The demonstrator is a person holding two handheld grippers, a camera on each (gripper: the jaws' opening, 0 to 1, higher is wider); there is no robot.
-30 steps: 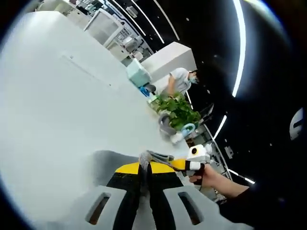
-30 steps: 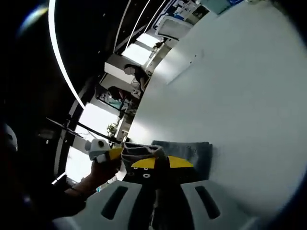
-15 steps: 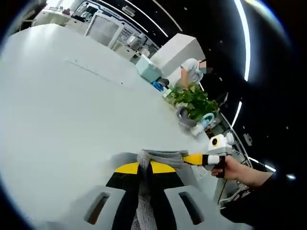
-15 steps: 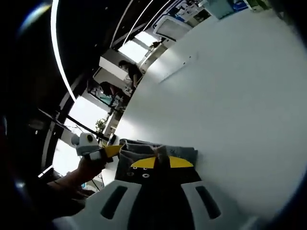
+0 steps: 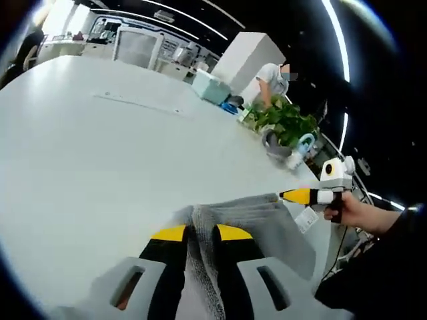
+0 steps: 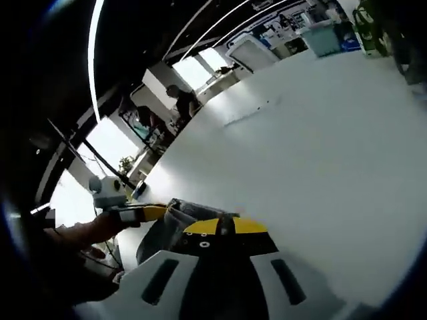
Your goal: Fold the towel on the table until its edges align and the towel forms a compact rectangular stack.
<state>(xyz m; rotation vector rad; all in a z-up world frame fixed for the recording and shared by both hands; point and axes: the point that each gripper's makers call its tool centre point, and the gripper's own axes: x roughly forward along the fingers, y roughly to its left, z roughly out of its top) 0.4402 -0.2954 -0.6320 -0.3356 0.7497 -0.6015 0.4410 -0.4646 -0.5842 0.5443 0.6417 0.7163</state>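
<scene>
Here the grey towel is lifted off the white desk at one edge, held between the two grippers. In the left gripper view, the left gripper has its yellow-tipped fingers pinched on a bunched fold of the cloth, which runs down between them toward the camera. From that pinch the towel stretches across to the right gripper, which comes in from the right in a person's hand and bites the far corner.

In the right gripper view, the right gripper has its fingers closed on a thin edge of the towel, and the left gripper enters from the left, clamped on the neighbouring corner.

Farther along the desk stand a leafy plant and a pale teal box, well apart from the towel. A person bends behind them.
</scene>
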